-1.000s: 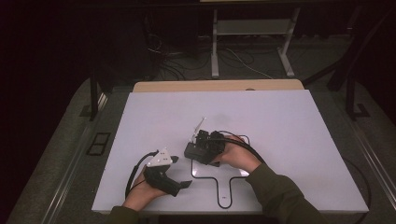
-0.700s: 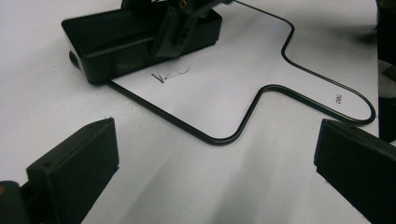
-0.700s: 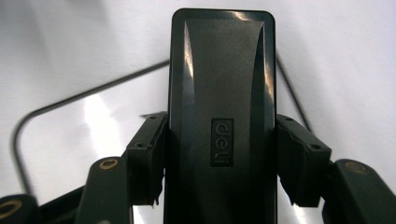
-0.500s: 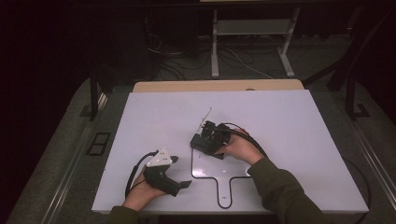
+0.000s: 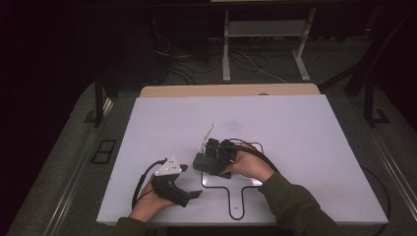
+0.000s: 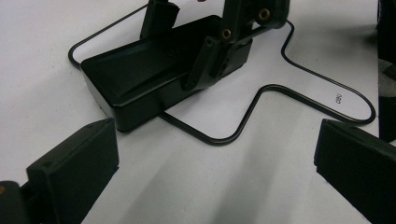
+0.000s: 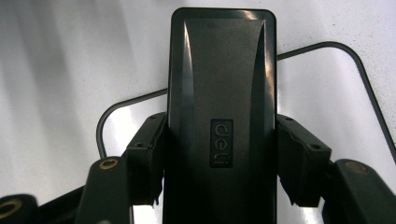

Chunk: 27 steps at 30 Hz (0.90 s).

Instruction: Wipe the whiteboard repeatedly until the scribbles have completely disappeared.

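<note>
A black oblong case (image 5: 204, 164) with "deli" embossed on its lid (image 7: 222, 107) rests on the white table, over the upper left corner of a black paddle-shaped outline (image 5: 236, 196). My right gripper (image 5: 212, 156) is shut on the case, its pads (image 7: 150, 158) pressing both long sides. Near the front left, my left gripper (image 5: 189, 181) lies on the table, open and holding nothing. Its jaws point at the case (image 6: 154, 79) and the right gripper (image 6: 224, 42), with bare table between its own jaws (image 6: 215, 179).
The white board (image 5: 305, 137) covers most of the table, with a wooden strip (image 5: 231, 90) along its far edge. A black cable (image 5: 140, 179) loops from the left gripper. Dark floor, cables and a metal stand (image 5: 265, 44) lie beyond the table.
The right hand carried the case slightly away across the board, then brought it back toward the near left. The left gripper has stayed where it was.
</note>
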Each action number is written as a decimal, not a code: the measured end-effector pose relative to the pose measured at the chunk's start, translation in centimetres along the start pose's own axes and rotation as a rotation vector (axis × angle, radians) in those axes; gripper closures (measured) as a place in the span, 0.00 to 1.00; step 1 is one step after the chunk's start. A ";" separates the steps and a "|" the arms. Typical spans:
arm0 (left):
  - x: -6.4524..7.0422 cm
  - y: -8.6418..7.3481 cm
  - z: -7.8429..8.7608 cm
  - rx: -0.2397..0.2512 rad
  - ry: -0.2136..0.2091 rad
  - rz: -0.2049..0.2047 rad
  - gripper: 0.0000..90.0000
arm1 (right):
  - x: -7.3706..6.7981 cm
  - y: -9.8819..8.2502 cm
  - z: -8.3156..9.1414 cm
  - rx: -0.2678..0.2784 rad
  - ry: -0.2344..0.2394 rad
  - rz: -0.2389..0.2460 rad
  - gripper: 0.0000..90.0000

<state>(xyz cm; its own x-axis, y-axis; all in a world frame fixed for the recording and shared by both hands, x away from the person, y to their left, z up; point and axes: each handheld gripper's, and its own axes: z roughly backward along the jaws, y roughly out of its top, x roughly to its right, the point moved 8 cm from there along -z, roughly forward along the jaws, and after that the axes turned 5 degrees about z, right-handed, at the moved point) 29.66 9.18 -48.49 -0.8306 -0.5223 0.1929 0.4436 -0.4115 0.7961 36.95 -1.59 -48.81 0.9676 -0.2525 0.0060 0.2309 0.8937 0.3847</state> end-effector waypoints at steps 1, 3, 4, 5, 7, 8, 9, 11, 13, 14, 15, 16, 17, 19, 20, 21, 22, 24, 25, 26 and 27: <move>0.0 0.0 0.0 0.000 0.003 -0.003 0.00 | 0.3 0.0 0.0 0.003 -0.001 -0.008 0.43; 0.0 0.0 0.0 0.000 0.001 -0.004 0.00 | 1.0 0.0 0.0 0.009 -0.008 -0.024 0.43; 0.0 0.0 0.0 0.001 0.001 -0.001 0.00 | 1.4 0.0 0.0 0.006 -0.012 -0.035 0.43; 0.0 0.0 0.0 0.001 0.002 0.000 0.00 | 1.9 0.0 0.0 0.006 -0.020 -0.039 0.43; -0.1 0.0 0.0 0.002 0.001 0.001 0.00 | 2.6 0.0 -0.1 0.005 -0.029 -0.059 0.43; -0.1 0.0 0.0 0.002 0.001 0.002 0.00 | 2.9 0.0 -0.1 0.005 -0.034 -0.065 0.43; -0.1 0.0 0.0 0.003 0.001 0.003 0.00 | 3.2 0.0 -0.1 0.004 -0.037 -0.069 0.43; -0.1 0.0 0.1 0.005 0.000 0.003 0.00 | 3.1 0.0 -0.1 0.002 -0.042 -0.066 0.43; -0.1 0.0 0.0 0.002 0.001 0.002 0.00 | 2.7 0.1 -0.1 -0.003 -0.039 -0.054 0.43; -0.1 0.0 0.0 0.001 0.001 0.001 0.00 | 2.4 0.1 -0.1 -0.005 -0.036 -0.046 0.43; -0.1 0.0 0.0 0.002 0.001 0.000 0.00 | 2.0 0.2 -0.1 -0.005 -0.034 -0.033 0.43; 0.0 0.0 0.0 0.002 0.002 -0.001 0.00 | 1.7 0.3 -0.1 -0.005 -0.028 -0.026 0.43; 0.0 0.0 0.1 0.002 0.002 -0.003 0.00 | 1.3 0.3 -0.1 -0.007 -0.022 -0.022 0.43; 0.0 0.0 0.1 0.003 0.003 -0.001 0.00 | 1.0 0.3 -0.2 -0.006 -0.022 -0.013 0.43; 0.0 0.0 0.0 0.002 0.003 -0.002 0.00 | 1.0 0.4 -0.2 -0.004 -0.013 -0.019 0.43; 0.0 0.0 0.1 0.002 0.003 -0.003 0.00 | 1.2 0.4 -0.2 0.002 -0.013 -0.020 0.43; 0.0 0.0 0.1 0.000 0.003 -0.006 0.00 | 1.6 0.3 -0.2 -0.001 -0.025 -0.028 0.43; 0.0 0.0 0.1 0.003 0.003 -0.003 0.00 | 2.4 0.3 -0.2 0.002 -0.031 -0.048 0.43; 0.0 0.0 0.1 0.004 0.002 -0.001 0.00 | 2.9 0.3 -0.2 0.003 -0.041 -0.060 0.43; -0.1 0.0 0.1 0.005 0.002 -0.001 0.00 | 3.3 0.3 -0.2 0.003 -0.046 -0.069 0.43; 0.0 0.0 0.1 0.006 0.000 0.002 0.00 | 3.7 0.2 -0.2 0.001 -0.054 -0.075 0.43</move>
<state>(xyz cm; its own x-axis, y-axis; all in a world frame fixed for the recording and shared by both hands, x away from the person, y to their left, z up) 29.68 9.25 -48.43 -0.8296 -0.5234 0.1946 0.4436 -0.4060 0.7990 40.63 -2.24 -48.86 0.9406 -0.3384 0.0267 0.3025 0.8712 0.3868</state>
